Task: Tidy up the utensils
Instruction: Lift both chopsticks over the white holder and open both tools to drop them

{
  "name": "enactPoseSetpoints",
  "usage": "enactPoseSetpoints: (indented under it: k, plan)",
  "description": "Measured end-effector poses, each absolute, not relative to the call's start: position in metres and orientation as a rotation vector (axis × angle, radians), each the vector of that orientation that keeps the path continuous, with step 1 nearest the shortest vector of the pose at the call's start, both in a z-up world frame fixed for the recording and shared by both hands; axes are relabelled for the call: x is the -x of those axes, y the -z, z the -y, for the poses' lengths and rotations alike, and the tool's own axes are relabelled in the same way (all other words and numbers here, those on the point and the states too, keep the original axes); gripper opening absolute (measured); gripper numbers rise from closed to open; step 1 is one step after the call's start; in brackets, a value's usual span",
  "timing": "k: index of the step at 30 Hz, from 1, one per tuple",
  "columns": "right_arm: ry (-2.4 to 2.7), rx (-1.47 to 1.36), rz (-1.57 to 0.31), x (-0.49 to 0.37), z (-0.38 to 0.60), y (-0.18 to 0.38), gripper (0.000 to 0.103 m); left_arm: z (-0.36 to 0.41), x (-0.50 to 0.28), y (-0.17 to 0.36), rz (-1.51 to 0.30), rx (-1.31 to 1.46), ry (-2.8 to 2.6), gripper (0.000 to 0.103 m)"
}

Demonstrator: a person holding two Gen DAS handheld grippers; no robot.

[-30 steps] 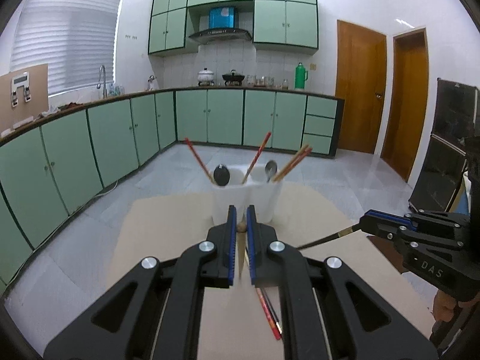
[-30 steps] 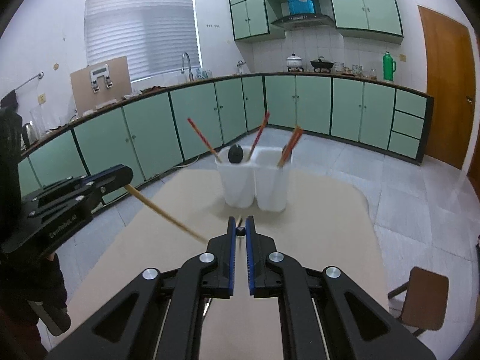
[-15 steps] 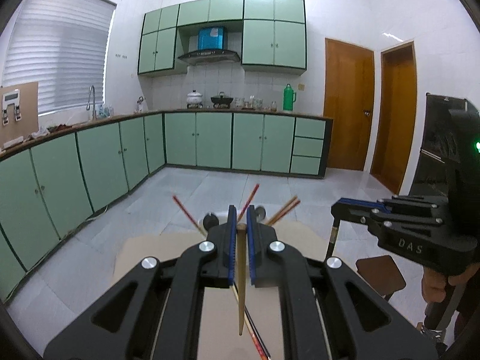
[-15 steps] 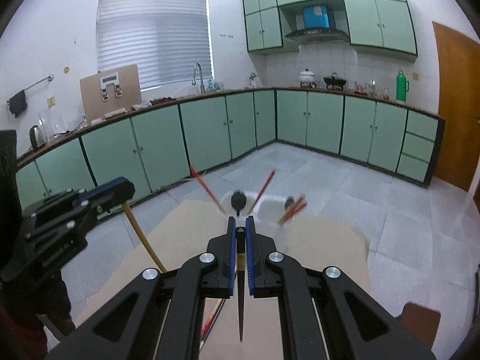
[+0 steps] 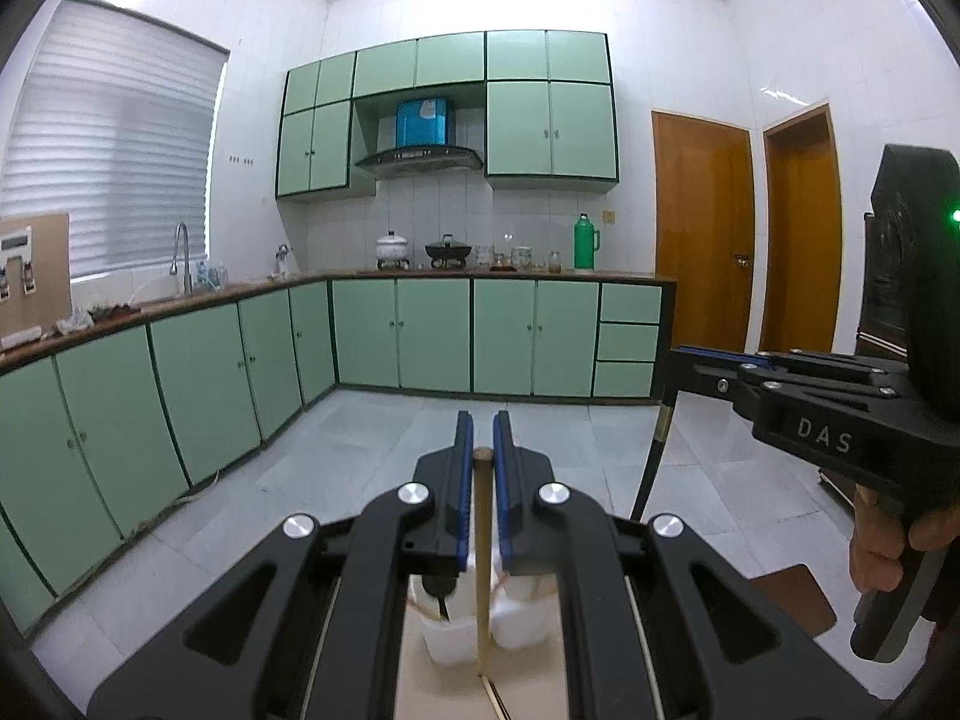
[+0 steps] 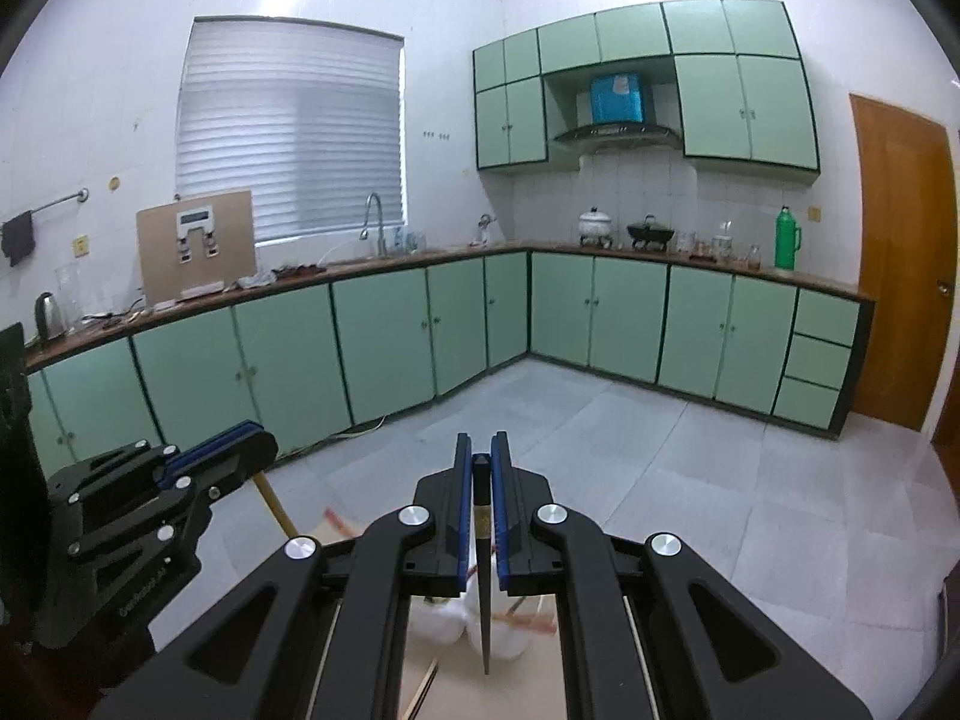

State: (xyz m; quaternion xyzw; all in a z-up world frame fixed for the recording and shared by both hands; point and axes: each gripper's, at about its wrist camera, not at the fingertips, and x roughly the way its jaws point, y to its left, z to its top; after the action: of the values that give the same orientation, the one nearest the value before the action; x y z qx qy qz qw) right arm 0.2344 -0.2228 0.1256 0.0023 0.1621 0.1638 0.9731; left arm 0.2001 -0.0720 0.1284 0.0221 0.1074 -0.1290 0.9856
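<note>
My left gripper [image 5: 482, 438] is shut on a light wooden chopstick [image 5: 480, 564] that hangs straight down, its tip just in front of the white two-cup utensil holder [image 5: 456, 630]. My right gripper [image 6: 480, 459] is shut on a black chopstick [image 6: 483, 588] that hangs down over the same holder [image 6: 498, 636]. The holder stands on the tan table [image 5: 522, 690], mostly hidden behind the fingers, with a dark spoon and red chopsticks in it. The right gripper shows in the left wrist view [image 5: 678, 354], and the left gripper shows in the right wrist view [image 6: 252, 438].
More chopsticks lie on the table under the left gripper [image 5: 495, 699]. Green kitchen cabinets [image 5: 420, 330] line the far walls across a grey tiled floor. A brown stool [image 5: 792, 597] stands to the right of the table.
Both grippers have risen and tilted upward with their chopsticks, which swung from pointing forward to hanging vertically. The holder has dropped to the bottom of both views.
</note>
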Motion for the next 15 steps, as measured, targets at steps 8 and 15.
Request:
enactPoseSetpoints:
  k: [8, 15]
  plan:
    - [-0.316, -0.058, -0.272, -0.282, 0.227, -0.132, 0.006, 0.084, -0.246, -0.138, -0.149, -0.062, 0.247, 0.006]
    - [-0.303, -0.032, -0.323, -0.314, 0.215, -0.100, 0.006, 0.088, -0.289, -0.107, -0.192, -0.042, 0.250, 0.005]
